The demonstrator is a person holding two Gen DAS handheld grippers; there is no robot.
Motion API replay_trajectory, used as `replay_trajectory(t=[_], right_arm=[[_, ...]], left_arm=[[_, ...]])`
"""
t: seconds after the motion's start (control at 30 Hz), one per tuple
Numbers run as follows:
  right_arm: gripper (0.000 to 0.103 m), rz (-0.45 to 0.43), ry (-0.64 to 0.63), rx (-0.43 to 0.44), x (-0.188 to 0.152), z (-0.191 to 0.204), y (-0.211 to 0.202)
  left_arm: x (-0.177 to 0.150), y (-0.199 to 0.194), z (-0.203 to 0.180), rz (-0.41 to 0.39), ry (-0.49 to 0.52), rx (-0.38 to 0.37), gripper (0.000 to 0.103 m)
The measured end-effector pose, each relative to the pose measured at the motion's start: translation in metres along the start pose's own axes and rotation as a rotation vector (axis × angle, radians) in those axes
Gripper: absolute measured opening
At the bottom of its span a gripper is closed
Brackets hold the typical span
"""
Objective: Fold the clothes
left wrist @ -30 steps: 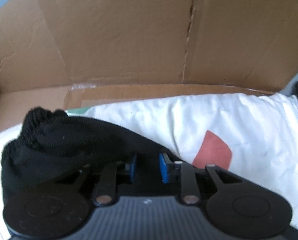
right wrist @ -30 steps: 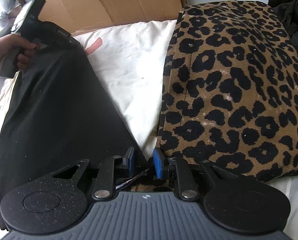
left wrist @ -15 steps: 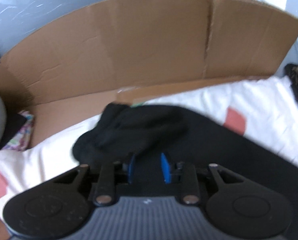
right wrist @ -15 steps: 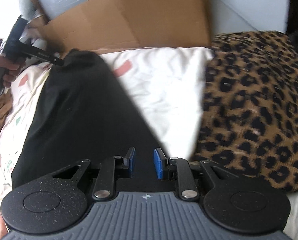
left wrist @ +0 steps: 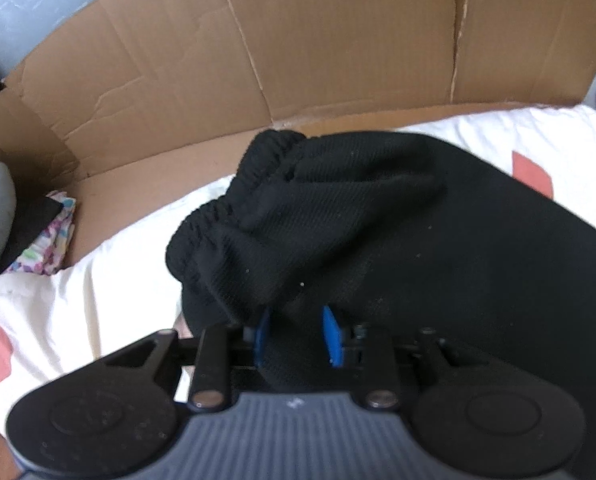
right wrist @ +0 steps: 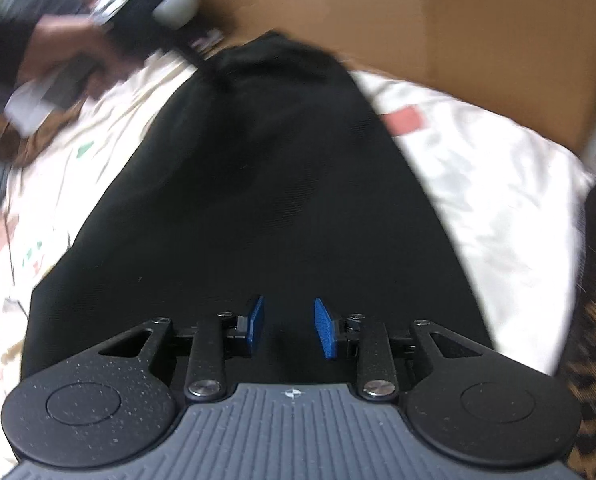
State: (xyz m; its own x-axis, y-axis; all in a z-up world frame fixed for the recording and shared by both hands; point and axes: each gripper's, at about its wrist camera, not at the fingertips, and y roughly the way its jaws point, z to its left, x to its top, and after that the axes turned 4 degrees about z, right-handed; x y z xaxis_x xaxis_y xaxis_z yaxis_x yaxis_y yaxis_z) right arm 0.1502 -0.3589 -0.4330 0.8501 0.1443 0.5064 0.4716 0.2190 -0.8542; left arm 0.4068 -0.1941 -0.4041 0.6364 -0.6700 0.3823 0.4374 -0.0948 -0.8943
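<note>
The black garment (left wrist: 398, 240) is matt ribbed knit cloth, its gathered cuff (left wrist: 233, 208) at 11 o'clock thick and rough. The sheet (left wrist: 97, 288) is soft, creased white cotton. The cardboard (left wrist: 298, 48) behind is dull, creased brown paperboard. At 3 o'clock in the right view, leopard-print fabric (right wrist: 594, 320) looks napped.

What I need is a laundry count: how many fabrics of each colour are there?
black garment: 1
white sheet: 1
leopard-print fabric: 1
floral cloth: 1
Total: 4
</note>
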Motion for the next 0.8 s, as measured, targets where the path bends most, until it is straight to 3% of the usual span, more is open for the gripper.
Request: replay_trajectory(t=[0.3,0.43,0.53,0.8], right_arm=[[0.035,0.072,-0.08,0.006,-0.004,0.006,0.019],[0.035,0.138,-0.091,0.025,-0.009,0.004,0.014],[0.034,0.166,-0.09,0.031,-0.016,0.003,0.009],[0.034,0.222,-0.07,0.048,-0.04,-0.002,-0.01]], left_arm=[[-0.001,0.014,-0.028,-0.024,0.089,0.074,0.031],[-0.004,0.001,-0.031,-0.036,0.091,0.001,0.018],[-0.011,-0.008,-0.037,-0.042,0.135,-0.008,0.018],[-0.05,-0.041,-0.037,-0.044,0.106,-0.085,0.024]])
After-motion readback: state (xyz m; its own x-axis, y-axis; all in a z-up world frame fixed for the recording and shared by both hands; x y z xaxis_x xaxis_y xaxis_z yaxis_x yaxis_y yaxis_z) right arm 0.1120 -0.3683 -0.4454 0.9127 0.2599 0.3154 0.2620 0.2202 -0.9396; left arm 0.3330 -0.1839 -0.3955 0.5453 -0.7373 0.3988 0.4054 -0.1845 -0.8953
